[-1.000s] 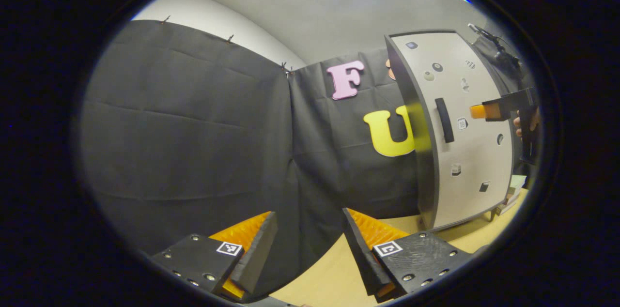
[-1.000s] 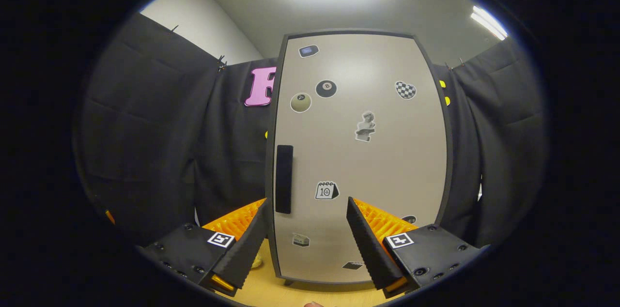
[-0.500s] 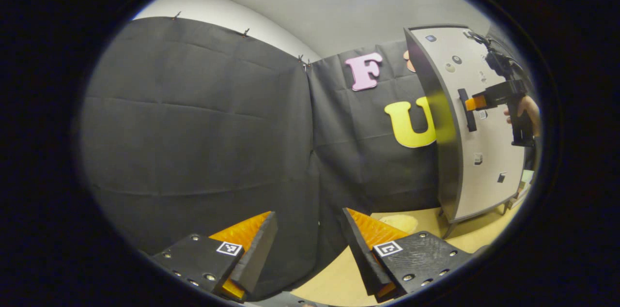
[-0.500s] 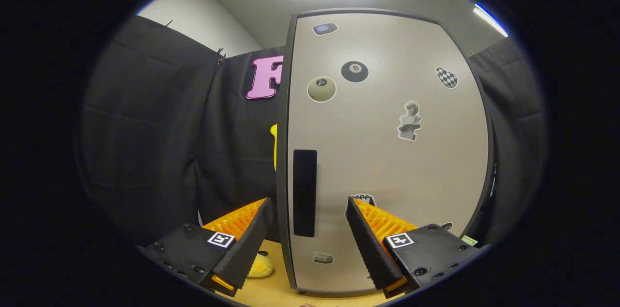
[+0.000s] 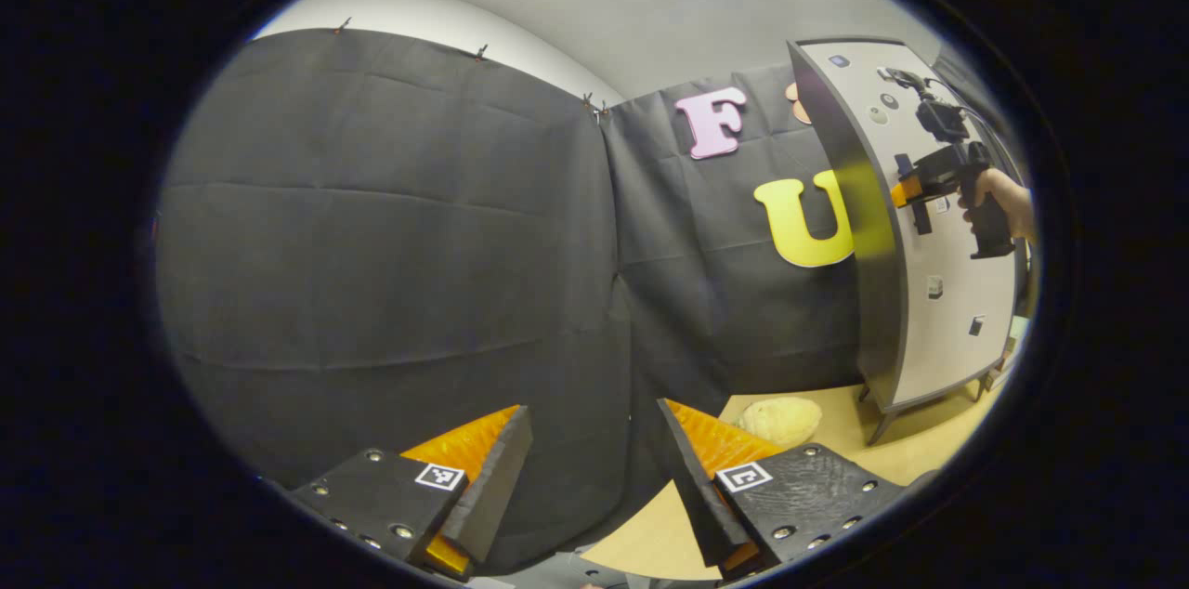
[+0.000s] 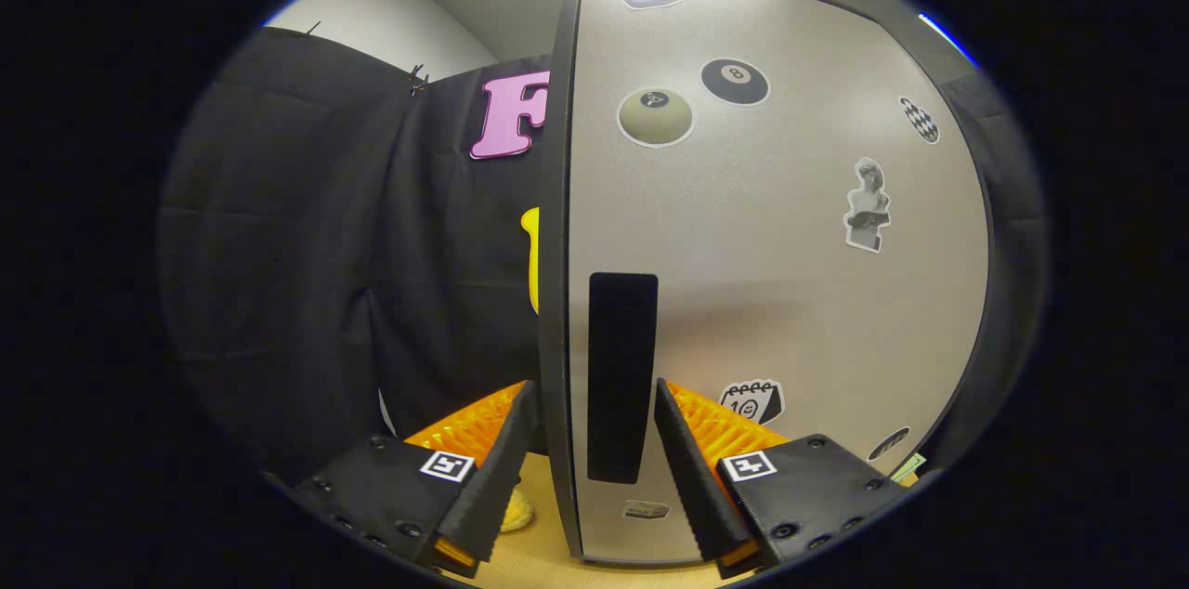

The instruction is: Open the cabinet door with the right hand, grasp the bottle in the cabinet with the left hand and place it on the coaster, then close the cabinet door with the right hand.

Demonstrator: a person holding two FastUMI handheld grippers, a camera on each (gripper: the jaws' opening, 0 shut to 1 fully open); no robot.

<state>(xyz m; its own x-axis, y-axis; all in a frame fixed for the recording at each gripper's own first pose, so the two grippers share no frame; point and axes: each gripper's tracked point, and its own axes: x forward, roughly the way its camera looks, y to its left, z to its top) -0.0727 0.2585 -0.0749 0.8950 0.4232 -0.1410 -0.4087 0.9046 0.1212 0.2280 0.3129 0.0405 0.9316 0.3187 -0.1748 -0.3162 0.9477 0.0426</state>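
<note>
Right gripper [image 6: 590, 440], fingers spread, straddles the handle [image 6: 620, 375] at the cabinet door [image 6: 790, 292]'s left edge; left gripper [image 5: 594, 468] hangs spread.

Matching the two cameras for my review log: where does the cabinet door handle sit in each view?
Left gripper view: the handle is far right, upper half, on the door, with the right gripper at it.
Right gripper view: the handle is centre, lower half, between the right gripper's open fingers.
Shared landmark: the yellow object on the table left of the cabinet, seen low by the left finger in the right gripper view.
</note>
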